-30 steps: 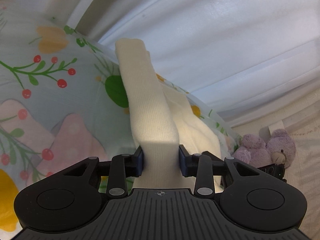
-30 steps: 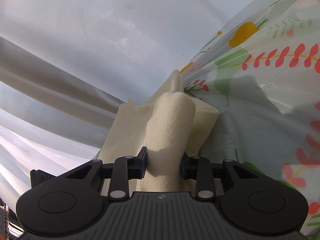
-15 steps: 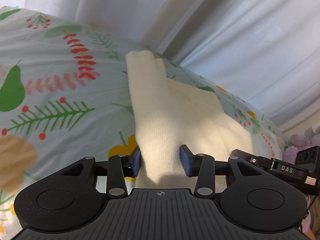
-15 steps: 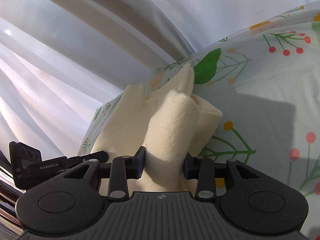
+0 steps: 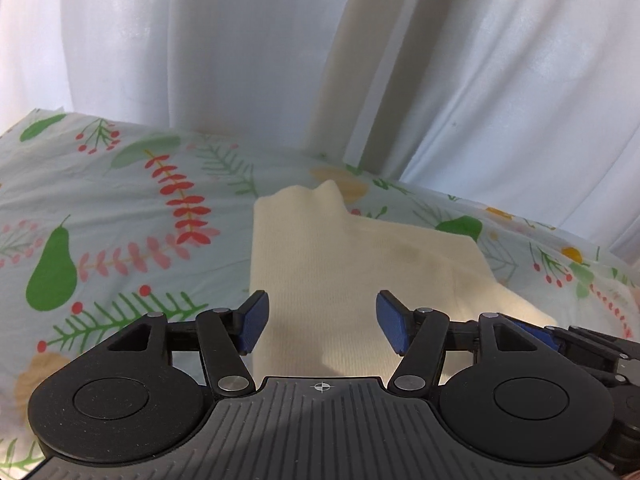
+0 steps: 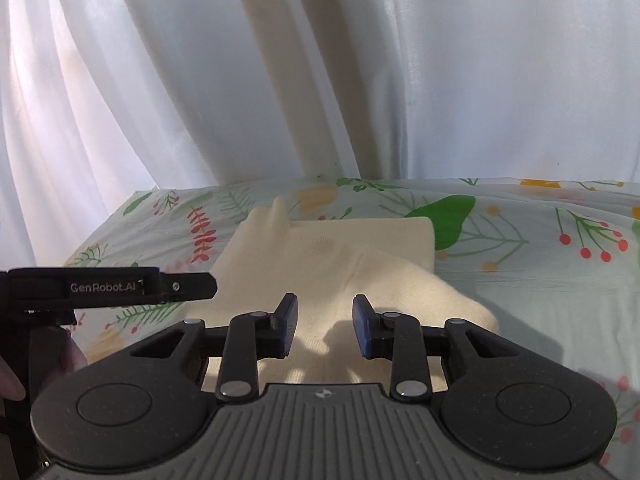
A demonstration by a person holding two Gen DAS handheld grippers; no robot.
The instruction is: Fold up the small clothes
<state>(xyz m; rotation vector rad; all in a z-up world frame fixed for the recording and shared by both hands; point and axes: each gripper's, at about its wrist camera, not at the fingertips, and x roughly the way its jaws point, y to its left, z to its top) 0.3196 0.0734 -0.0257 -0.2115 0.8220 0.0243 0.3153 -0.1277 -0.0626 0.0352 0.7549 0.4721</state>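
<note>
A cream knitted garment (image 5: 340, 264) lies folded flat on a floral-print cloth (image 5: 120, 240); it also shows in the right wrist view (image 6: 332, 264). My left gripper (image 5: 322, 320) is open, its blue pads apart, just above the garment's near left part, holding nothing. My right gripper (image 6: 325, 326) is open too, over the garment's near right part, holding nothing. The left gripper's black body (image 6: 120, 286) shows at the left of the right wrist view.
White curtains (image 5: 360, 60) hang right behind the far edge of the floral cloth (image 6: 520, 240). The cloth's left far corner (image 6: 132, 204) drops off near the curtain. Part of the right gripper (image 5: 592, 344) sits at the right edge.
Both grippers have opened and let go of the cream garment, which now lies flat on the cloth. Both cameras have tilted level, facing the curtains.
</note>
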